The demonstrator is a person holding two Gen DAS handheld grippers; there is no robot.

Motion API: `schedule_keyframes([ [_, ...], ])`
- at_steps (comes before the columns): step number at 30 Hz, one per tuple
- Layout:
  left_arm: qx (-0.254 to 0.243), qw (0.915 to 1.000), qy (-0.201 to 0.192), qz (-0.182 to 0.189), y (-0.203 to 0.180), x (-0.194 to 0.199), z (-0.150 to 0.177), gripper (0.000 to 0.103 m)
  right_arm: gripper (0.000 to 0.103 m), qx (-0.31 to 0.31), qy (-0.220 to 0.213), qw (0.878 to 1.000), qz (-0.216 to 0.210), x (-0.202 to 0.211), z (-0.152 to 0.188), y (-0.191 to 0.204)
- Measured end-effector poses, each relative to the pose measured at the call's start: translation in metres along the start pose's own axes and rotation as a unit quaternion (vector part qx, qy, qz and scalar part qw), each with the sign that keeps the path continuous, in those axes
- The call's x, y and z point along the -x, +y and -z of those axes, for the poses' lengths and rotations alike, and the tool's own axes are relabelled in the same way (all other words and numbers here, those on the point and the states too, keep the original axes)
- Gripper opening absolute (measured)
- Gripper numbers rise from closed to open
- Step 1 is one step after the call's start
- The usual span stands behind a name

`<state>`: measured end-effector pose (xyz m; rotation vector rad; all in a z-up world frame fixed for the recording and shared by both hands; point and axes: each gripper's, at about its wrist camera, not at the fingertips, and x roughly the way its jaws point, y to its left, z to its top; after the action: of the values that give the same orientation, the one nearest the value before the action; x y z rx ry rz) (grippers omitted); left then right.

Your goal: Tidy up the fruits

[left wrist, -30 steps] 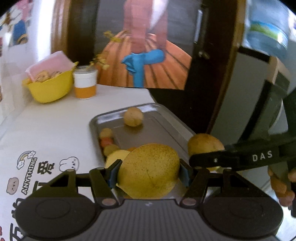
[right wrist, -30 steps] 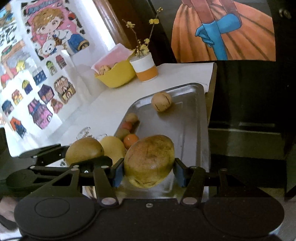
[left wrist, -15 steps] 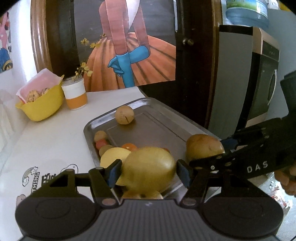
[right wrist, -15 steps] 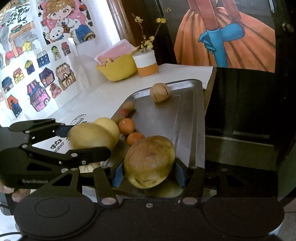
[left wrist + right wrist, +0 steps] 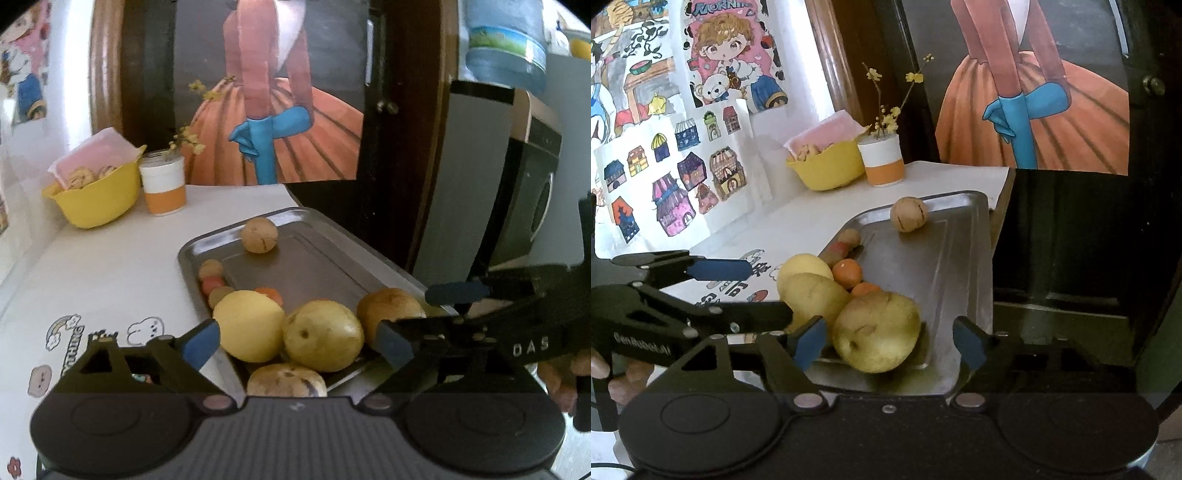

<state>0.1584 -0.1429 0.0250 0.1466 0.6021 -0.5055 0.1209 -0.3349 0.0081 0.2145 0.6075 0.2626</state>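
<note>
Since a second ago both grippers have let go: the left gripper (image 5: 295,343) now stands spread around a yellow pear (image 5: 323,340), and the right gripper (image 5: 889,345) stands spread around a brownish pear (image 5: 877,331), neither pad touching fruit. Both pears rest at the near end of the metal tray (image 5: 960,258), packed beside a lemon-yellow fruit (image 5: 248,325), with small orange fruits (image 5: 847,273) at 11 o'clock of the brownish pear and a round tan fruit (image 5: 909,214) alone at the tray's 12 o'clock end.

Risk, as I judge it: the round pears could roll on the smooth tray, or a withdrawing finger could nudge one over the low near rim.

The tray sits on a white table (image 5: 110,266) bearing cartoon stickers; a yellow bowl (image 5: 96,199) and an orange-and-white cup (image 5: 164,188) stand at 11 o'clock, against a poster-covered wall.
</note>
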Motion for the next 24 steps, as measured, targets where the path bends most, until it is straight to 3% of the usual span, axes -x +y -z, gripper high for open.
schedule_keyframes([
  [9,0.047,0.9987,-0.018,-0.010,0.022,0.020,0.010,0.101,0.089,0.010,-0.022,1.000,0.008,0.009,0.009,0.016],
  [18,0.116,0.9919,-0.039,-0.035,0.049,0.047,0.027,0.102,0.102,-0.003,-0.066,0.997,0.032,0.030,0.014,0.032],
  [24,0.144,0.9874,-0.030,-0.058,0.064,0.068,0.044,0.102,0.102,-0.013,-0.088,0.994,0.057,0.047,0.022,0.052],
])
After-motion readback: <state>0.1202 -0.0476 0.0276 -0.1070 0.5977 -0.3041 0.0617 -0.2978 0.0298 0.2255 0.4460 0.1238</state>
